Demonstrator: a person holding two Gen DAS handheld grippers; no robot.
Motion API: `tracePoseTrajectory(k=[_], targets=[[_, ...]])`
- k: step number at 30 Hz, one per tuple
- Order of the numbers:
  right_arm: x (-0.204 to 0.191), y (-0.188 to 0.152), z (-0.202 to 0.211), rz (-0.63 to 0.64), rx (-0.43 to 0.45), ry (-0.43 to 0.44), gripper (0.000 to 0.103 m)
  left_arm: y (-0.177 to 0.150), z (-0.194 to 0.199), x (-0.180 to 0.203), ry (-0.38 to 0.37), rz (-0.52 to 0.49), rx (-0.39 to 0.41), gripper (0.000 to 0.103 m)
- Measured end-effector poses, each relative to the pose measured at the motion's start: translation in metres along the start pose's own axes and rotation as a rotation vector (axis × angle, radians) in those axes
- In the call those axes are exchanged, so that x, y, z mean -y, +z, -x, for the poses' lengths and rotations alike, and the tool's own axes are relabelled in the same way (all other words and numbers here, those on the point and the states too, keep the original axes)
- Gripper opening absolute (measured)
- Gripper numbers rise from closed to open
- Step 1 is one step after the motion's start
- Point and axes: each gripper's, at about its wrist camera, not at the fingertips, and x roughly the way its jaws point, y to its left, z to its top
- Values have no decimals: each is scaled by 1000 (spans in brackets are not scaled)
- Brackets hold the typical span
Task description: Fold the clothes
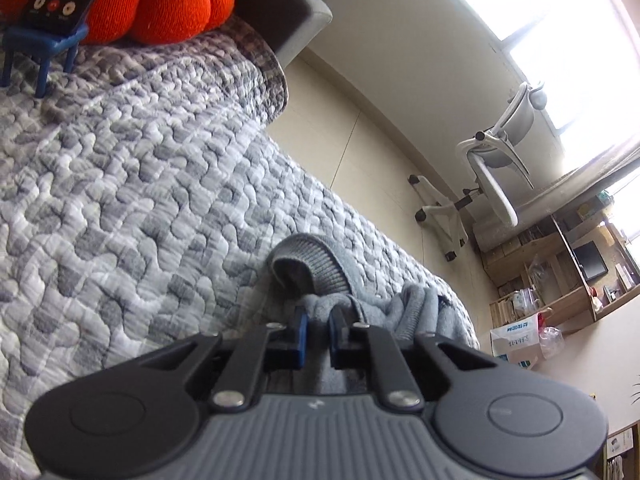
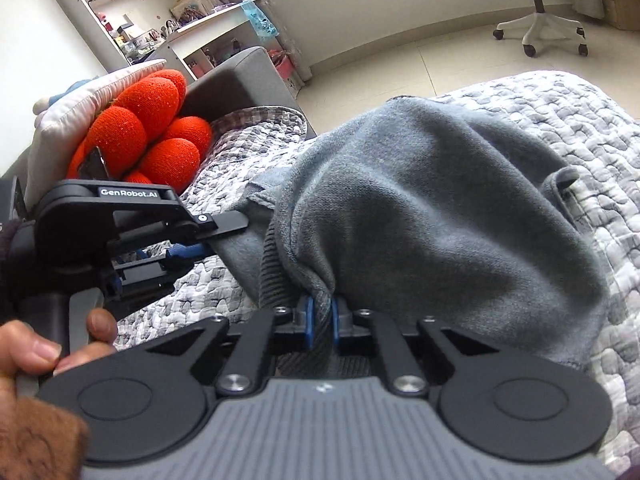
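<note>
A grey knit sweater (image 2: 440, 216) lies bunched on the quilted grey-and-white bed cover (image 2: 580, 128). In the right wrist view my right gripper (image 2: 322, 320) is shut on a pinched fold of the sweater near its ribbed hem. To the left in that view the left gripper (image 2: 216, 240) grips another part of the same garment, with a person's hand (image 2: 36, 352) on its handle. The left wrist view shows my left gripper (image 1: 318, 330) shut on grey sweater cloth (image 1: 320, 308), a ribbed cuff (image 1: 316, 264) curling up just beyond the blue pads.
An orange knotted cushion (image 2: 148, 136) and a white pillow (image 2: 80, 116) rest at the grey headboard (image 2: 236, 80). A small blue stool with a black device (image 1: 52, 12) stands on the cover (image 1: 120, 184). A white office chair (image 1: 492, 168), shelves (image 1: 560, 280) and tiled floor lie past the bed edge.
</note>
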Motion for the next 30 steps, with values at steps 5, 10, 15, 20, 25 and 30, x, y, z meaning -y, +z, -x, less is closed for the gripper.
tracePoseTrajectory(k=[5, 10, 15, 20, 25, 30], targets=[[17, 2, 24, -69, -23, 61, 9, 2, -1, -4, 15, -1, -15, 10], [20, 3, 49, -92, -25, 93, 9, -4, 5, 2, -24, -15, -24, 22], [16, -2, 74, -47, -6, 90, 9, -10, 13, 15, -53, -64, -9, 36], [20, -12, 93, -20, -15, 72, 9, -17, 13, 25, -87, -68, -11, 43], [33, -22, 106, -21, -31, 39, 9, -21, 17, 36, -107, -58, 15, 48], [46, -26, 115, -34, -50, 11, 9, -25, 15, 47, -139, -79, 39, 51]])
